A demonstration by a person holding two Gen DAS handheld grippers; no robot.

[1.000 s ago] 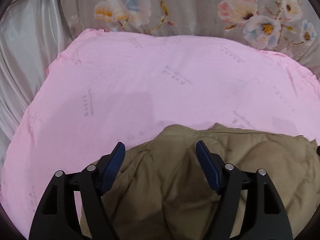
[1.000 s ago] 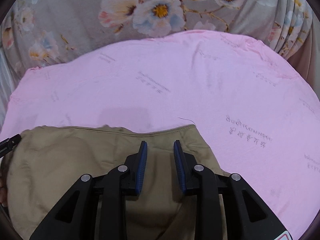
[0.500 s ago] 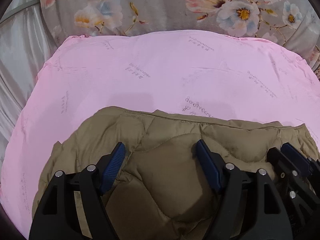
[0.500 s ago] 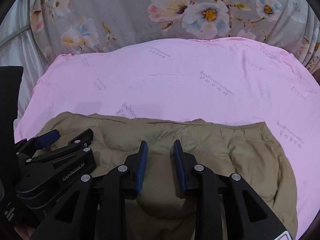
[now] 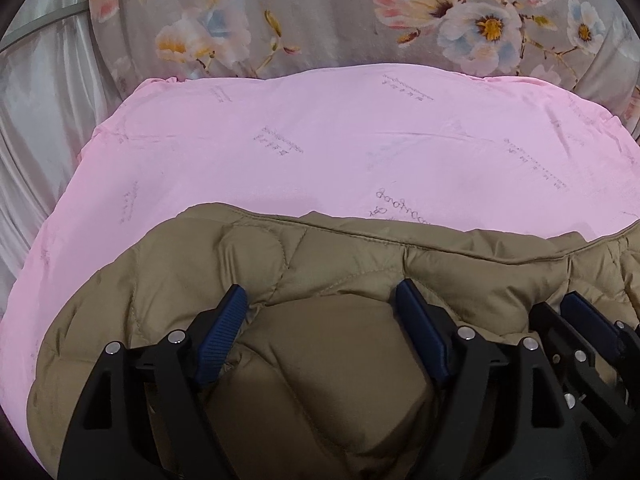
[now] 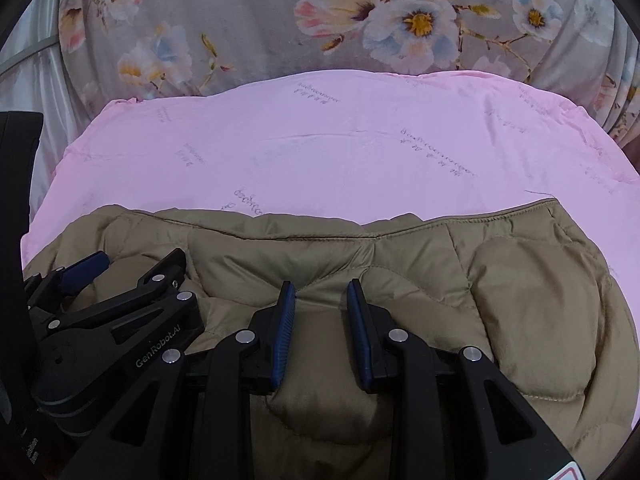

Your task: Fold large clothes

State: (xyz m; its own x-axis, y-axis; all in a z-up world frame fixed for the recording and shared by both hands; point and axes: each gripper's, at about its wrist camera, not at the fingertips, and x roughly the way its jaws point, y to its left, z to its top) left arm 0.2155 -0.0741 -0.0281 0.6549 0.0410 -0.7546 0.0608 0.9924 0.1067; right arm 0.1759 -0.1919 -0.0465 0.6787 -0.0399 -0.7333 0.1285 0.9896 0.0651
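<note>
Floral grey fabric (image 5: pixel 320 20) backs the pink sheet (image 5: pixel 320 152) where your tan quilted jacket (image 5: pixel 340 264) lies. Your left gripper (image 5: pixel 320 300) is opening around a padded fold; your right gripper (image 6: pixel 320 292) pinches another beside it.

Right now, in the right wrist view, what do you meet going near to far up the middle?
Right gripper clamped on a bunch of the jacket → the jacket's seamed edge → pink sheet → floral fabric.
</note>
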